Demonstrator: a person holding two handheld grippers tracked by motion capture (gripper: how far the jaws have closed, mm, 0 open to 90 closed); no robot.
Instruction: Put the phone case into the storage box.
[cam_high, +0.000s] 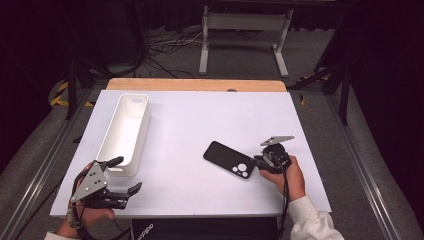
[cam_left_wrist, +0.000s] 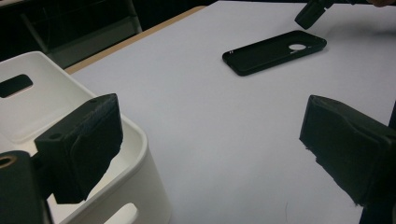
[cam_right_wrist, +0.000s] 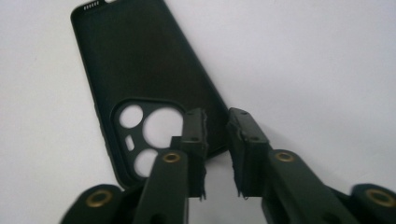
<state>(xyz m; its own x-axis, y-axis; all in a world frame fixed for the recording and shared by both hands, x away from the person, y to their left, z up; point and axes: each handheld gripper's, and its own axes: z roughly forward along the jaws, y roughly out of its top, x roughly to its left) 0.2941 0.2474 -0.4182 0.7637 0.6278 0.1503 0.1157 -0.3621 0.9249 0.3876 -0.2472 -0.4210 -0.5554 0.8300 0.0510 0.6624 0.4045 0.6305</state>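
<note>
A black phone case (cam_high: 227, 159) lies flat on the white table, camera cutouts toward the person's right hand. In the right gripper view the case (cam_right_wrist: 140, 60) runs away from my right gripper (cam_right_wrist: 217, 126), whose jaws stand a narrow gap apart over the case's near corner; I see no pad pressing on it. From above, the right gripper (cam_high: 258, 162) sits at the case's right end. My left gripper (cam_high: 127, 174) stands wide open at the front left, nothing between its jaws. The left gripper view has that gripper (cam_left_wrist: 210, 149) beside the tray, with the case (cam_left_wrist: 273, 51) farther off.
A long white plastic tray (cam_high: 144, 135) stands at the table's left, its near end (cam_left_wrist: 140, 140) close to one left jaw. The white tabletop (cam_high: 200, 115) ends in a wooden strip at the back. Cables and a stand lie on the floor beyond.
</note>
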